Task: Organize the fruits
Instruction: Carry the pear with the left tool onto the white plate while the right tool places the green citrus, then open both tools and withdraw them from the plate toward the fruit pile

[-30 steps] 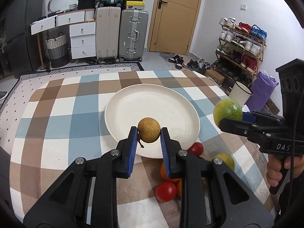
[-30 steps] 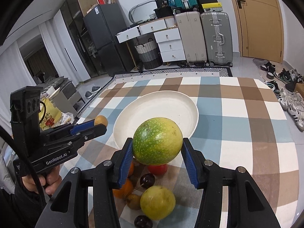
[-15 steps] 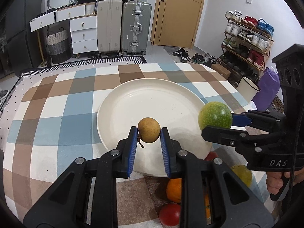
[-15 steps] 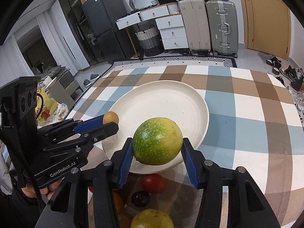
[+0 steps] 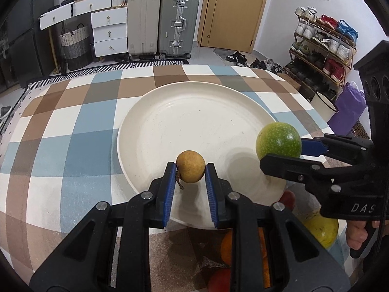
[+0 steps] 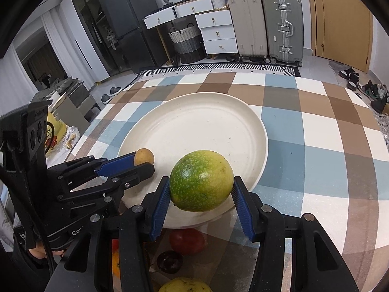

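Observation:
My left gripper (image 5: pixel 190 170) is shut on a small brown round fruit (image 5: pixel 190 169) and holds it over the near rim of the large white plate (image 5: pixel 184 112). My right gripper (image 6: pixel 201 185) is shut on a green speckled round fruit (image 6: pixel 201 184), over the plate's (image 6: pixel 206 121) near edge. The green fruit (image 5: pixel 279 141) and right gripper (image 5: pixel 284 155) show at the right in the left wrist view. The brown fruit (image 6: pixel 144 156) and left gripper (image 6: pixel 143 163) show at the left in the right wrist view.
Loose fruits lie on the checked tablecloth (image 5: pixel 73 126) near me: a red one (image 6: pixel 186 241), a dark one (image 6: pixel 169 261), an orange one (image 5: pixel 227 248) and a yellow-green one (image 5: pixel 321 228). Suitcases (image 5: pixel 178 24), drawers and a shoe rack (image 5: pixel 321 48) stand beyond the table.
Both grippers have moved forward with their fruits, from short of the plate to over its near rim. The loose fruits have slid lower in both views.

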`<state>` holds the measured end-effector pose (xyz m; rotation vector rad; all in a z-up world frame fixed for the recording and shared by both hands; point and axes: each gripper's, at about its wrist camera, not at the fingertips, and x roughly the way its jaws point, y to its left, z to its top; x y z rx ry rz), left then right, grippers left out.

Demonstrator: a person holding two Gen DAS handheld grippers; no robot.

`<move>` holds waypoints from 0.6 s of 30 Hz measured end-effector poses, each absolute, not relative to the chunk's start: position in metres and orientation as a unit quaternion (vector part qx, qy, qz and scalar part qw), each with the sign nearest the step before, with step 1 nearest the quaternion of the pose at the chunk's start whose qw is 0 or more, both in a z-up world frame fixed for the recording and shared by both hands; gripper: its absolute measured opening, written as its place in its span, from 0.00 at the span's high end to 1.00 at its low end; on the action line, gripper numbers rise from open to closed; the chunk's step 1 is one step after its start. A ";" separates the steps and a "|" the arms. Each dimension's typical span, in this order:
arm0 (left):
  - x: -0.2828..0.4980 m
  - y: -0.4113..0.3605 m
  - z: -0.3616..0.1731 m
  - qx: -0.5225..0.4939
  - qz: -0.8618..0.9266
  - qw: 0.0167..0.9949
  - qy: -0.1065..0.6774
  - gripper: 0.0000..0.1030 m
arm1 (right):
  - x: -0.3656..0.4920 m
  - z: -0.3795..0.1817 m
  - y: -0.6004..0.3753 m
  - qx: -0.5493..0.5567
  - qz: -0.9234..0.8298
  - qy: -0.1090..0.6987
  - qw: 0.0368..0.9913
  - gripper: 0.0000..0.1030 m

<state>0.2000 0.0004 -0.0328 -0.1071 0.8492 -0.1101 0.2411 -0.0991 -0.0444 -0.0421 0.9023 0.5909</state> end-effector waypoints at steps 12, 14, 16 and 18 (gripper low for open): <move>0.164 0.015 -0.008 -0.065 -0.032 0.923 0.377 0.17 | 0.211 -0.010 -0.136 0.021 0.266 0.370 0.890 0.04; 0.154 0.017 -0.002 -0.065 -0.029 0.925 0.372 0.14 | 0.202 -0.005 -0.144 0.027 0.259 0.366 0.894 0.01; 0.144 0.020 0.002 -0.067 -0.020 0.926 0.371 0.05 | 0.195 -0.002 -0.152 0.034 0.252 0.362 0.897 0.01; 0.134 0.022 0.007 -0.067 -0.022 0.928 0.366 0.04 | 0.189 0.001 -0.157 0.037 0.250 0.364 0.896 0.00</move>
